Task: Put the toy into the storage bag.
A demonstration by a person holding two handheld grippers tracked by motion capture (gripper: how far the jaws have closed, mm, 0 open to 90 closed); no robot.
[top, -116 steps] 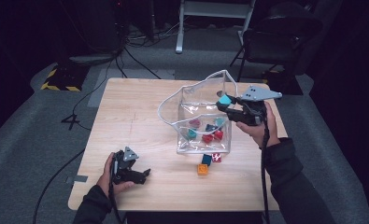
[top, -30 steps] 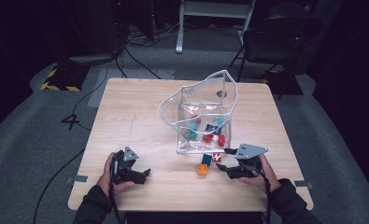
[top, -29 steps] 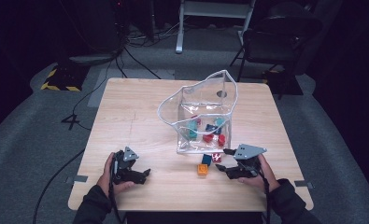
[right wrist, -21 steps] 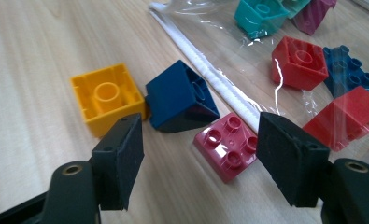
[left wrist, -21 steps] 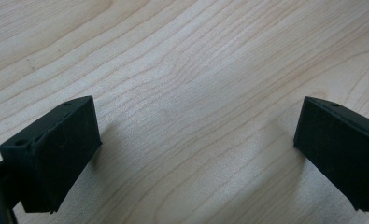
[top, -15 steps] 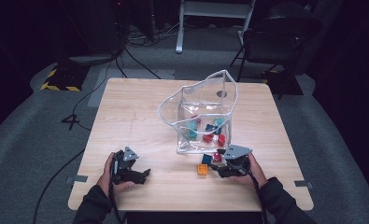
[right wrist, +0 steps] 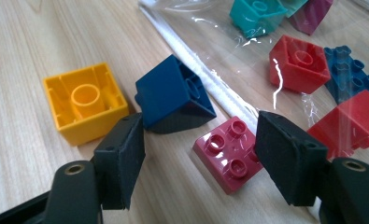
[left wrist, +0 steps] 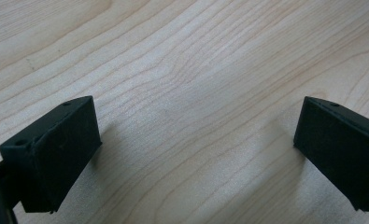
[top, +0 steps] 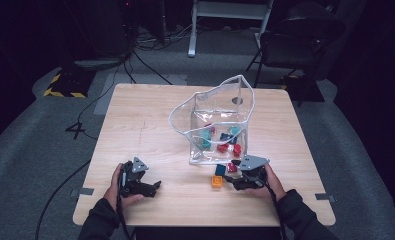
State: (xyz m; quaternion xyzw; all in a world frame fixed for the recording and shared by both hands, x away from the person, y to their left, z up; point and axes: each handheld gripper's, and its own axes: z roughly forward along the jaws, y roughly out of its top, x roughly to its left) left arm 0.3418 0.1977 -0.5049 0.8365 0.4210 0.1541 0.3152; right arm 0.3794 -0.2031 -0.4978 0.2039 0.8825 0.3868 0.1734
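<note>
While the pink brick [right wrist: 229, 155] lies studs-up on the tabletop [top: 150, 120] just outside the clear bag's [top: 220, 107] front edge, the right tongs [right wrist: 198, 158] stand wide around it, pads not pressing. A dark blue brick [right wrist: 173, 95] leans just beside the bag's edge, an orange brick [right wrist: 85, 101] beyond it. Red and teal bricks sit inside the bag. Well apart from the bag, the left tongs [left wrist: 196, 149] gape wide over bare wood.

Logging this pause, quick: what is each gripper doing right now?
Left gripper: open, empty, over the bare wooden table.
Right gripper: open, jaws straddling the flat dark-pink plastic brick, not gripping it.
</note>
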